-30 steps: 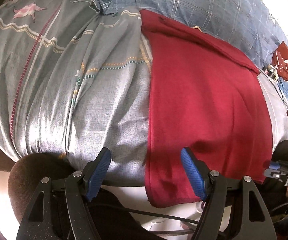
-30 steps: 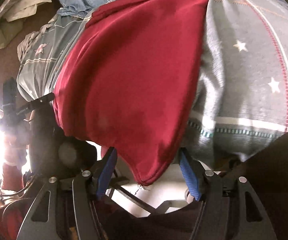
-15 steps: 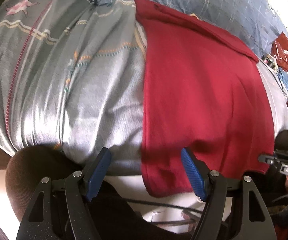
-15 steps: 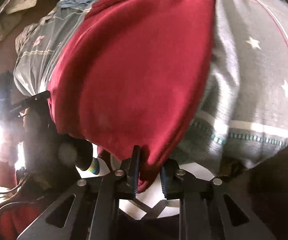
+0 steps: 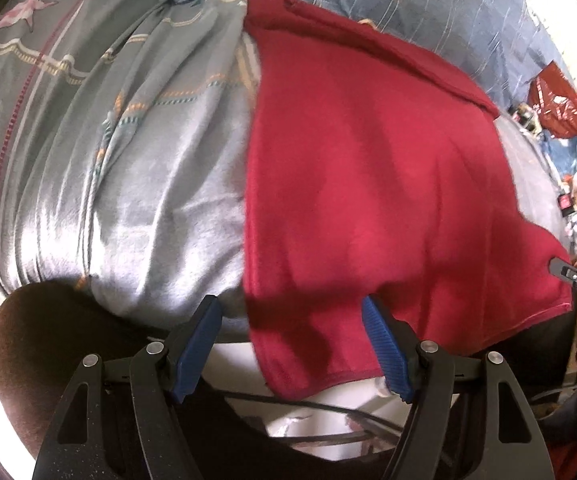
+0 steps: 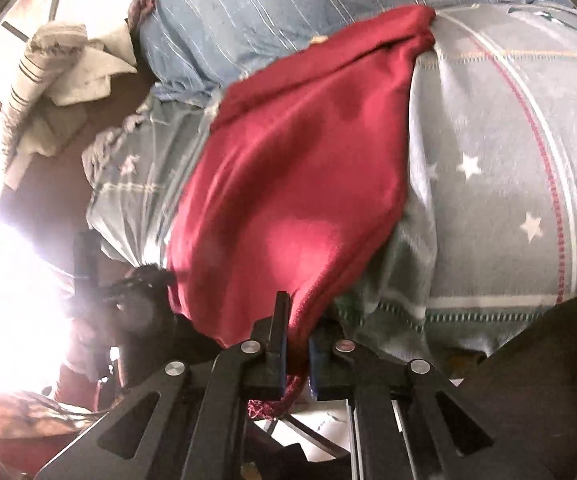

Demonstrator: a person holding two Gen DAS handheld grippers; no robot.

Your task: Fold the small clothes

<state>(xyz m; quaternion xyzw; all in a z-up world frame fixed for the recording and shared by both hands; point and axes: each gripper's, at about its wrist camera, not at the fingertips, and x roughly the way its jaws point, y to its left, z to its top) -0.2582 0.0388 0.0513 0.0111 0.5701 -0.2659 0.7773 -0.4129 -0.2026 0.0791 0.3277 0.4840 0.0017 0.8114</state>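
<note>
The red garment (image 5: 368, 184) lies spread on the grey star-print bedsheet (image 5: 100, 168), its long axis running from the far collar end, up by the blue striped pillow (image 5: 408, 4), down to the near hem, which hangs over the bed edge toward the person.

Right gripper (image 6: 297, 354) has just been closing and now sits clamped on the near right corner of that hem; a bunch of red cloth is pinched between the pads w/ a frayed bit poking out below. From that pinch the fabric rises in a taut ridge away toward the collar (so that corner looks lifted off the sheet already).

Left gripper (image 5: 292, 348) is wide open and holds nothing. Its near left hem corner hangs right btwn the blue pads (image 5: 386, 352), edge running just inside the gap, closer to the right-hand pad, not touched as far as I can see.

So the relation that matters: the hem's second corner is directly ahead of and below the left gripper, within the gap. Likely next step is for the left to close on it, then both corners carry along the long axis toward the collar. Risk, I'd say: grabbing bedsheet along w/ the hem.
</note>
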